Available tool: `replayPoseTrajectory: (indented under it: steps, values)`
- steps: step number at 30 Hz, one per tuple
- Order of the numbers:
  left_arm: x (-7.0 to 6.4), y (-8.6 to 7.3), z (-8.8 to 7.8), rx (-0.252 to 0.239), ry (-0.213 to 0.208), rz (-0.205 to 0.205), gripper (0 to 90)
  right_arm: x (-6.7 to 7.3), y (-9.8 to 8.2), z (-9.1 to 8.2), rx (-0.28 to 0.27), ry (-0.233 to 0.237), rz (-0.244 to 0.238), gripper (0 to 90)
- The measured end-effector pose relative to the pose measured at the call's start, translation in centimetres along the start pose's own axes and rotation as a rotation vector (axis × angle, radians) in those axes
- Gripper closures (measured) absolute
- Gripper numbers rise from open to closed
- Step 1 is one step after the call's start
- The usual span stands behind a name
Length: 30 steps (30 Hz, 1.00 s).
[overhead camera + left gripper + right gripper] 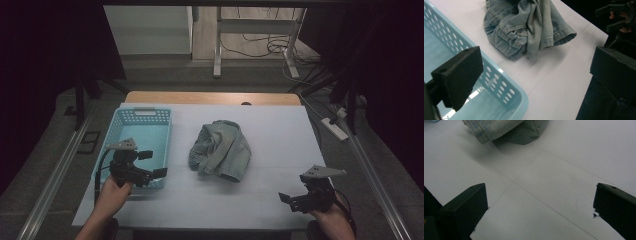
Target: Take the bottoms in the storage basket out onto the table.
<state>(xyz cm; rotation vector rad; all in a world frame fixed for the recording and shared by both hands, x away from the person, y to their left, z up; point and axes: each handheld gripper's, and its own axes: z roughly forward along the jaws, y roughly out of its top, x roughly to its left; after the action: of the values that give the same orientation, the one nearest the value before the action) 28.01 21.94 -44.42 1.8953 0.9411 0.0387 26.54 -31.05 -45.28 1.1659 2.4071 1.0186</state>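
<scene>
The left tool [152,164] was held wide open and empty over the near basket [141,116] corner; the right tool [288,201], likewise open and empty, was held low over the bench [280,130], near-right of the crumpled denim garment [220,150].

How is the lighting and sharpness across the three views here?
High view: dim, dark surround, the table lit evenly, jeans soft. Left gripper view: the jeans and basket sharp, near tongs blurred. Right gripper view: a soft shadow under the jeans' edge, no glare.
</scene>
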Motion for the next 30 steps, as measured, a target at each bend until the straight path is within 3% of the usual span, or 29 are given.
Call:
replayPoseTrajectory:
  steps: [30]
  values:
    - [-0.1, -3.3, -2.6, -0.026, 0.032, -0.059, 0.0, 0.1, 0.0, 0.0, -0.001, -0.002, -0.004, 0.0]
